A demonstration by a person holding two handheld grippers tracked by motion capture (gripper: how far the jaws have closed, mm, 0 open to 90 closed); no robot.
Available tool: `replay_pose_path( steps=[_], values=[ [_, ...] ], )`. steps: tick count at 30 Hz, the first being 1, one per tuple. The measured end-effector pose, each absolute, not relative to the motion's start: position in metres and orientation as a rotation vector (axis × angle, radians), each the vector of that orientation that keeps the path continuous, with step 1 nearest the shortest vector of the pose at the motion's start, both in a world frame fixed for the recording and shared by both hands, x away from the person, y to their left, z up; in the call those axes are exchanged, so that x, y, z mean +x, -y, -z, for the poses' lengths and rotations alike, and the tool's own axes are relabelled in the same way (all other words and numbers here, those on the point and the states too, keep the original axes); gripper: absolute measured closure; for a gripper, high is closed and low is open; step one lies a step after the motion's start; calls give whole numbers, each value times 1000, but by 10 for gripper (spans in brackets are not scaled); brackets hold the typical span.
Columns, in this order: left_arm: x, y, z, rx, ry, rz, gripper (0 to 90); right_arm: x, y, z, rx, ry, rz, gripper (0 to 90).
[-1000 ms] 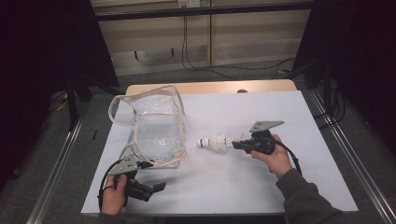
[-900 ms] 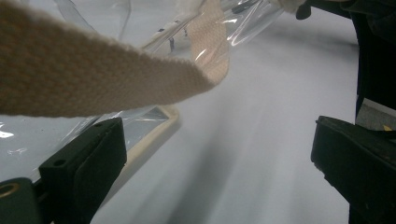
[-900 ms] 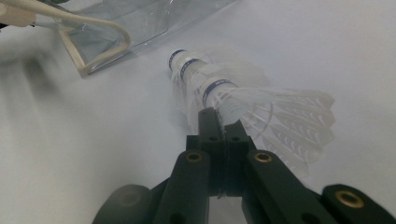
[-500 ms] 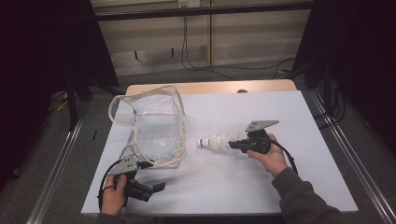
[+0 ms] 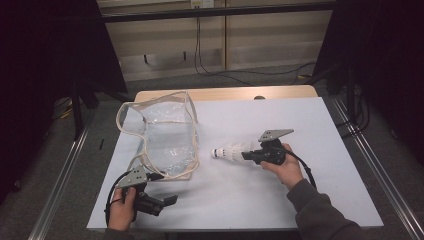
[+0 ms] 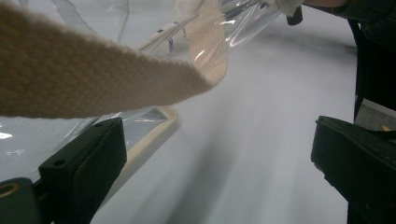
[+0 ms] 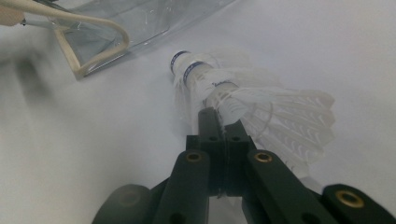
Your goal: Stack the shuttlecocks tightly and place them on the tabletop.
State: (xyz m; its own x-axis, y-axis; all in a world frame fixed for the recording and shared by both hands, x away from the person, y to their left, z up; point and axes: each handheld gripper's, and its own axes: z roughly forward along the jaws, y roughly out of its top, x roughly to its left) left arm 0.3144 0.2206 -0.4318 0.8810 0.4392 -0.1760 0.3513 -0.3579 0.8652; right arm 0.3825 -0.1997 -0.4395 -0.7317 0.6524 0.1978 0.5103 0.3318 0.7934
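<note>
While the right gripper (image 5: 246, 156) pinches the shuttlecocks (image 5: 231, 151) by their feathers just right of the clear bag (image 5: 165, 135), the wide-jawed left gripper (image 5: 170, 200) should lift the strap (image 6: 93, 74) so the mouth gapes for them.

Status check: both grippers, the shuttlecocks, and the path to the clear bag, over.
Right gripper shut on shuttlecocks, just off the table. Left gripper open, beside the clear bag. Nothing between shuttlecocks and bag.
</note>
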Motion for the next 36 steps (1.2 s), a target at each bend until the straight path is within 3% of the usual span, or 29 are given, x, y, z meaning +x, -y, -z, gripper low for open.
replay_pose_path(
  steps=[36],
  values=[
    [314, -221, 432, 1979, -576, -107, 35, 384, 191, 442, 1074, -2431, -1405, 893]
  ],
)
